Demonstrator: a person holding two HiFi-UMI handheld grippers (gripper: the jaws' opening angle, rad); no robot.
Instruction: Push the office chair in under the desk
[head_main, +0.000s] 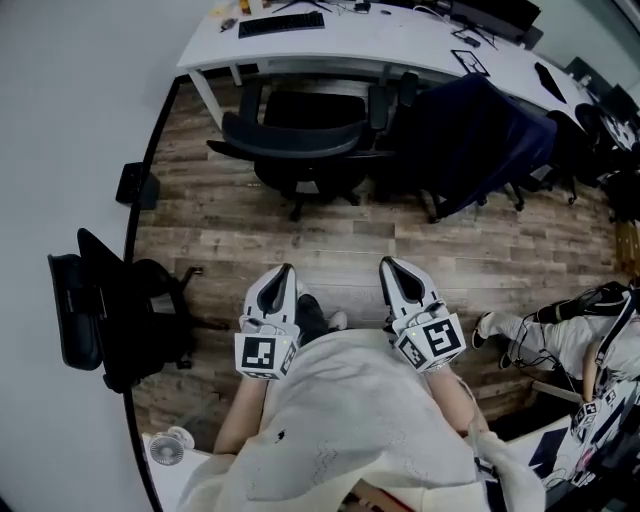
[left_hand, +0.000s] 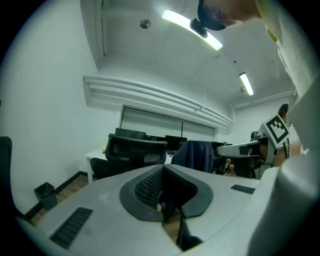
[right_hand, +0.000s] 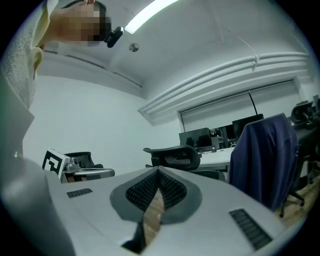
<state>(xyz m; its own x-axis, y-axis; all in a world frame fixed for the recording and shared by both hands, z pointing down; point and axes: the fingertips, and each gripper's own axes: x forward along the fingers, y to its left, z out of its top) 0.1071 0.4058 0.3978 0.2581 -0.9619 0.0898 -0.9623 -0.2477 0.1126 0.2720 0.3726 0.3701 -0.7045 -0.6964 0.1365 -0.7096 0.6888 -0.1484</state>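
Standing back from the desk (head_main: 400, 45), we hold both grippers low and close to the body, pointing roughly level at the office chair (head_main: 300, 140). It sits well apart from us with its backrest our way, so this looks like a ready stance for walking up and pushing on that backrest. The chair stands at the desk edge, just beside a jacket-draped chair (head_main: 478, 140). Its seat seems partly under the desktop, though from this steep angle we cannot tell how far. The left gripper (head_main: 286, 270) has its jaws pressed together on nothing. The right gripper (head_main: 386, 264) likewise shows its tips meeting, empty and touching nothing.
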